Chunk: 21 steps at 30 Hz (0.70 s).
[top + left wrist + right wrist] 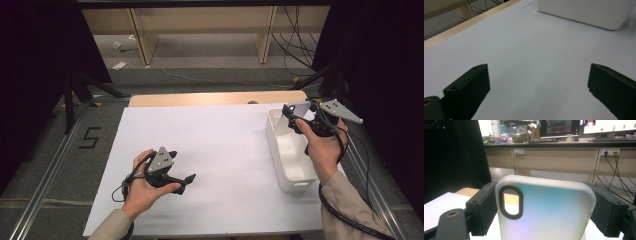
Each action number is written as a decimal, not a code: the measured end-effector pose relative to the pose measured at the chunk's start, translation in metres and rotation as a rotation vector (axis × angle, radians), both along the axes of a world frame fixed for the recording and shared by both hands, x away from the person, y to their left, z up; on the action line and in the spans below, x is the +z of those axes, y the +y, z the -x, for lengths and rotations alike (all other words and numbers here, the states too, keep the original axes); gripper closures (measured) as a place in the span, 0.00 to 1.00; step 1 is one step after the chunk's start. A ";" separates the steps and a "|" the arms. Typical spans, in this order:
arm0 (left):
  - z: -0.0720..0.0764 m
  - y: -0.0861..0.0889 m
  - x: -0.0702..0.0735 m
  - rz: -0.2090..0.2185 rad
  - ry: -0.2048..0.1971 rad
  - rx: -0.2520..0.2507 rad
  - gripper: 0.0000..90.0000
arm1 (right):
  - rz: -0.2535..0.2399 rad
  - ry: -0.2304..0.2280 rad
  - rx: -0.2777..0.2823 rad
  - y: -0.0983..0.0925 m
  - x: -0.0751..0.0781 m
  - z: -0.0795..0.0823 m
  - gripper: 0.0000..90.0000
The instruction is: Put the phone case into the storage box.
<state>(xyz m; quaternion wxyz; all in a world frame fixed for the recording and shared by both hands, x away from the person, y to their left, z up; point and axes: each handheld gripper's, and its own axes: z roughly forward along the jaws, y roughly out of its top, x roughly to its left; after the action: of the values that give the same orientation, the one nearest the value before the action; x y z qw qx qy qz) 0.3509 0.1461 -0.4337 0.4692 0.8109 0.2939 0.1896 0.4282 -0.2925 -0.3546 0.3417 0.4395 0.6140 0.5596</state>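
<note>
right gripper (546, 207) clamped across the width of a translucent phone case (546, 212), pads pressing both long edges, held up over the far end of the white bin (292, 186) at the right of the table (210, 150). looks light, thin and flexible, probably bowing if squeezed harder; smooth frosted skin likely slippery, so best taken by the stiffer side rims, as now, not by the flat back. oval camera cutout (511, 202) near the top corner, a weak spot to avoid pinching. left gripper (182, 182) resting low over the white sheet, jaws spread wide with nothing between them, well apart from the bin.
</note>
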 end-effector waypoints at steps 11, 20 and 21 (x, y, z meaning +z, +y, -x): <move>0.000 0.000 0.000 0.000 0.000 0.000 0.04 | 0.005 0.002 -0.013 -0.002 0.000 0.000 0.20; 0.000 0.000 0.000 0.000 0.000 0.000 0.04 | 0.008 0.006 -0.020 -0.004 0.000 -0.001 0.20; 0.000 0.000 0.000 0.000 0.000 0.000 0.04 | 0.009 0.006 -0.019 -0.004 -0.001 -0.001 0.20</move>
<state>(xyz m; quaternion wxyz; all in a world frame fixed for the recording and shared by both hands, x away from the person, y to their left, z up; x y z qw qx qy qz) 0.3510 0.1462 -0.4337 0.4695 0.8108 0.2938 0.1894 0.4292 -0.2969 -0.3552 0.3472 0.4456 0.6131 0.5523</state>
